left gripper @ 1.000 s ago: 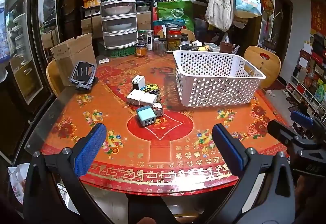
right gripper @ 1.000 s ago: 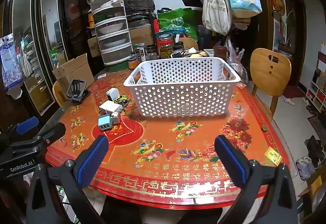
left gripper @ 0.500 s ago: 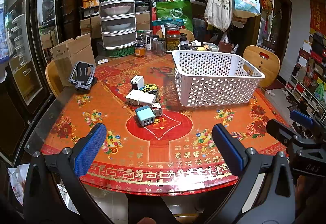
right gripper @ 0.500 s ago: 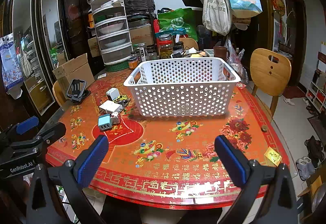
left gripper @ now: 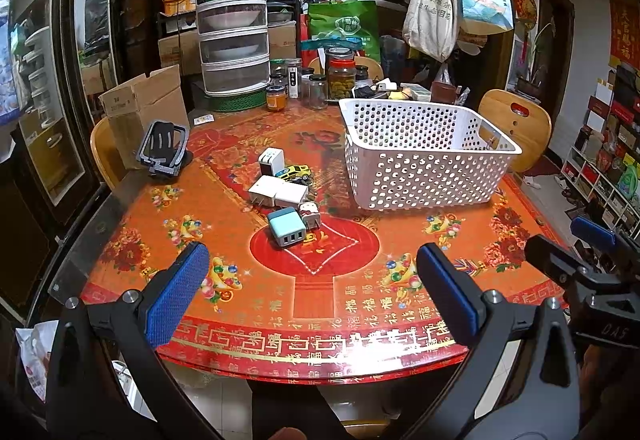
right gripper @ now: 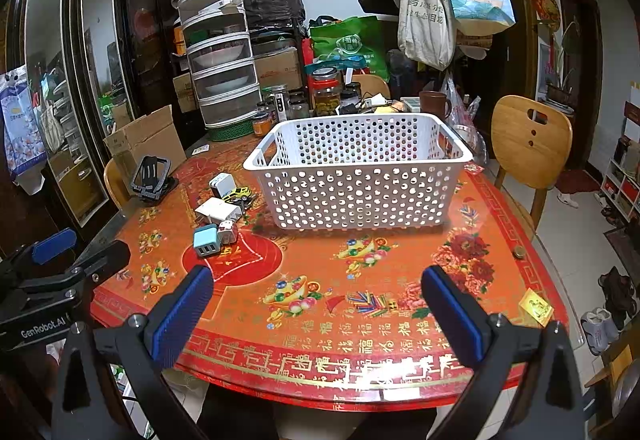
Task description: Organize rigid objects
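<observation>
Two handheld grippers, both above the near edge of a round table [left gripper: 132, 208] with a red and orange patterned cover. Left gripper [left gripper: 312, 292]: jaws spread wide, nothing between its two blue pads. Right gripper [right gripper: 316, 314]: likewise spread wide and empty.

One white perforated basket [left gripper: 424, 176] stands right of centre in the left view and at centre in the right view; nothing shows inside it.

Left of the basket lies a cluster of six small items: one upright white charger [left gripper: 271, 161], one yellow toy car [left gripper: 294, 171], two white adapters [left gripper: 276, 194] side by side, one teal multi-port charger [left gripper: 285, 228], and one small white-and-red plug [left gripper: 309, 215] touching the teal one.

One black phone stand [left gripper: 163, 149] sits at middle left. Four wooden chairs surround the table.
</observation>
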A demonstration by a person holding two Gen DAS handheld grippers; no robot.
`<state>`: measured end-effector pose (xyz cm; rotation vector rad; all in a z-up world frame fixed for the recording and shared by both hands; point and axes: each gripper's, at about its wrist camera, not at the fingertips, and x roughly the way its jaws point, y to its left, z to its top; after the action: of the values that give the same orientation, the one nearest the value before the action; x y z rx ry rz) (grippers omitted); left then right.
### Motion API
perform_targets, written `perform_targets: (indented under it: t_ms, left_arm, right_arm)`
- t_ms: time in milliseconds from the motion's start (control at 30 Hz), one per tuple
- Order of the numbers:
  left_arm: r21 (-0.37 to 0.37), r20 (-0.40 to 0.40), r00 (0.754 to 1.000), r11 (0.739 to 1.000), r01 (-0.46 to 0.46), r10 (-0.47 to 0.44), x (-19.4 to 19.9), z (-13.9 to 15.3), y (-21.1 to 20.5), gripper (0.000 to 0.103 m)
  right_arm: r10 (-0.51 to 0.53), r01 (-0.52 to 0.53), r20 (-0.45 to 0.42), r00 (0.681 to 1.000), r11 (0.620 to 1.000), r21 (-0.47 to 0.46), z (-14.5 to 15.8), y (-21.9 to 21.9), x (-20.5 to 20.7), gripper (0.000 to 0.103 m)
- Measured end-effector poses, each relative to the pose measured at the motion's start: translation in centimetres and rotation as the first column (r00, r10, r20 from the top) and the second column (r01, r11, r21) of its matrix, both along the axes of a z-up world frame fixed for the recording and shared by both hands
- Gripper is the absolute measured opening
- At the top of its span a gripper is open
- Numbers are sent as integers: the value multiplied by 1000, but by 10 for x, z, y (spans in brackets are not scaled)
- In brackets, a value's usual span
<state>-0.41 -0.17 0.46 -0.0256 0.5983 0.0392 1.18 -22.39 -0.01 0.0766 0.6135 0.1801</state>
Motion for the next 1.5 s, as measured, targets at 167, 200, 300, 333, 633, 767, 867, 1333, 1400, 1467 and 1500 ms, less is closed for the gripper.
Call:
perform_targets:
  t_ms: [167,200,300,333,633,767,867,1333,1400,1467,1500]
  left_arm:
    - [-1,0,1000,1000,-1,1,-1,0,1,102]
    - [0,-1,1000,1000,0,0,-1,0,1,102]
    - [-2,0,1000,1000,-1,1,-1,0,2,102]
    - [-2,1,1000,1000,-2,2,-1,0,2,102]
    - [1,0,1000,1000,-1,1,0,1,2,102]
    - [0,5,1000,1000,-7,7,0,3,4,102]
    - [-5,-1,1000,1000,-7,7,4,3,4,102]
    - [12,11,1000,1000,-19,19,35,11,4,102]
    - [14,11,1000,1000,-23,23,43,13,5,102]
    - [8,15,1000,1000,-21,21,50,16,7,102]
    - [4,18,1000,1000,-21,21,53,17,8,102]
  right_arm:
    - [3,-3,0,1000,1000,1,0,0,0,103]
    - [3,-3,0,1000,1000,0,1,1,-1,103]
    - [4,-4,1,1000,1000,0,0,1,0,103]
    - [4,-4,2,1000,1000,1,1,0,-1,103]
    - [4,-4,2,1000,1000,1,1,1,-2,103]
    - [7,-7,5,1000,1000,3,3,2,-2,103]
    - [11,-11,6,1000,1000,5,2,6,-2,103]
    - [27,-27,9,1000,1000,11,7,7,24,103]
    - [30,-30,9,1000,1000,9,9,8,31,103]
    - [37,-37,10,999,999,2,12,10,39,103]
    - [40,-40,14,999,999,-5,13,12,41,103]
